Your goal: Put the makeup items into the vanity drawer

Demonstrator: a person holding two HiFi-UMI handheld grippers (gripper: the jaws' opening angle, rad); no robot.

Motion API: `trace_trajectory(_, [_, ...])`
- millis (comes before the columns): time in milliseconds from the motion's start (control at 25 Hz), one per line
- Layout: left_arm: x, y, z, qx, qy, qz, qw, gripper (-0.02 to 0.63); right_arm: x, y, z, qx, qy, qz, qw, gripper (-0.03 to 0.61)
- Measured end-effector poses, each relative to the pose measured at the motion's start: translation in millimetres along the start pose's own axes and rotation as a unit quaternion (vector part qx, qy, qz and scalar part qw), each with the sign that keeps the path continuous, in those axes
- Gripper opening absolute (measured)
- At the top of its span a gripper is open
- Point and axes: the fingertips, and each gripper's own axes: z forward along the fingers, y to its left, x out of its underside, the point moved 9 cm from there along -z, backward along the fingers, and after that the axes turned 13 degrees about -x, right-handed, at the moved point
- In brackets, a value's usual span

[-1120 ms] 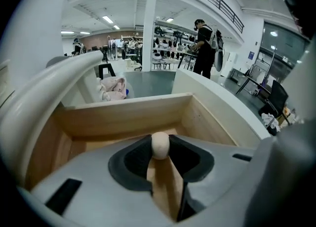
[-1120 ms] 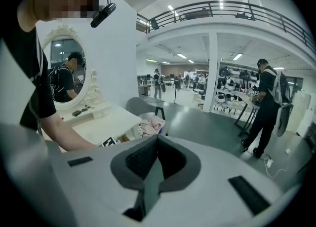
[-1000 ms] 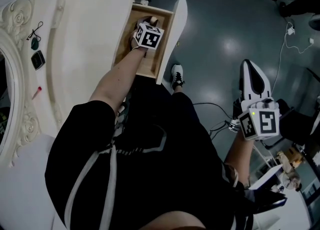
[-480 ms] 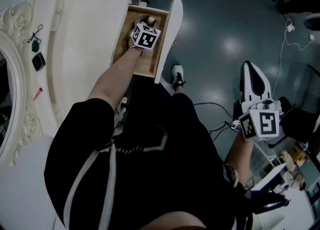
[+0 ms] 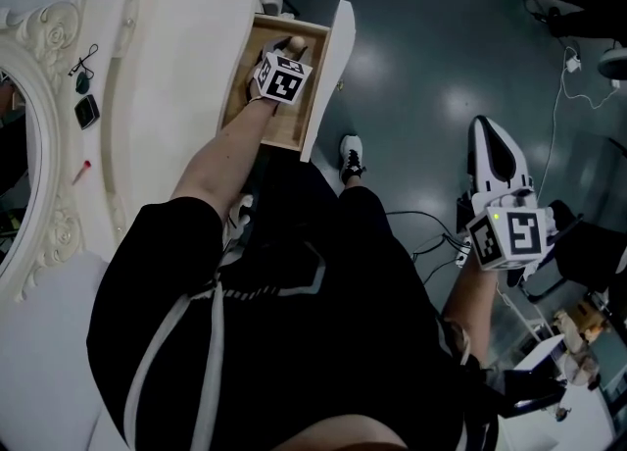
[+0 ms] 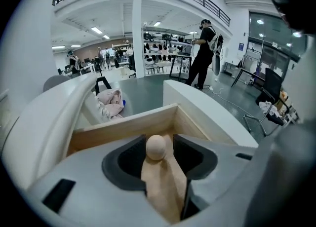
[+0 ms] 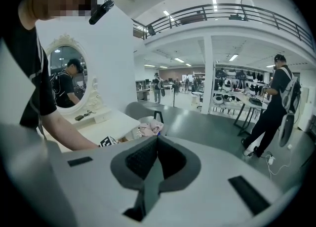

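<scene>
While the person leans over a white vanity (image 5: pixel 176 57), the head view looks steeply down on its open wooden drawer (image 5: pixel 286 124). The left gripper (image 5: pixel 281 65) reaches into the drawer's far end, and the pale rounded tip of a beige makeup item (image 5: pixel 295 44) shows just past it. The right gripper (image 5: pixel 490 140) hangs well apart from the vanity, over the dark floor. Near the vanity's back edge, beside the oval mirror (image 5: pixel 20 175), lie a few small dark and red things, too small to identify.

Seen from the left gripper view, the beige item stands upright between the jaws, its ball-shaped head near the drawer's far wooden wall. The jaws are opening, a dark gap shows along the item's right side, and the grip looks released.

Seen from the right gripper view, the jaws are closed together with nothing between them.

Judging the risk, the item still leans against the left jaw, so lifting out at a slant could drag it or tip it over. A wide-open jaw might also knock the drawer wall.

Neither view shows the item's base or the drawer floor beneath the gripper. I cannot tell whether the item rests on the floor, or what else lies in the drawer.
</scene>
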Motion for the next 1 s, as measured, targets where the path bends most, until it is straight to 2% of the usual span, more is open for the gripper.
trace_trajectory(240, [-25.6,6.3,-35.8,-0.01,-0.038,-0.034,0.9987,0.16,-10.7,-8.1,-6.0,-0.027,-0.03,-0.012,0.999,0.005])
trace_trajectory(440, [-50.2,-5.7,-79.4,0.025,-0.054,-0.052,0.9969,0.16,-23.7,-19.6,-17.1,-0.048,-0.062,-0.016,0.997,0.005])
trace_trajectory(560, [-63.3,-5.2,-103.8,0.018,-0.079,-0.068,0.9944,0.16,-31.5,-29.7,-17.7,-0.063,-0.083,-0.023,0.994,0.005])
trace_trajectory(760, [-75.6,-1.2,-150.1,0.005,-0.115,-0.107,0.9876,0.16,-45.5,-39.2,-21.0,-0.093,-0.106,-0.041,0.989,0.005])
trace_trajectory(1000, [-102.9,-0.3,-220.7,-0.014,-0.191,-0.144,0.9709,0.158,-68.1,-48.7,-19.0,-0.142,-0.132,-0.064,0.979,0.005])
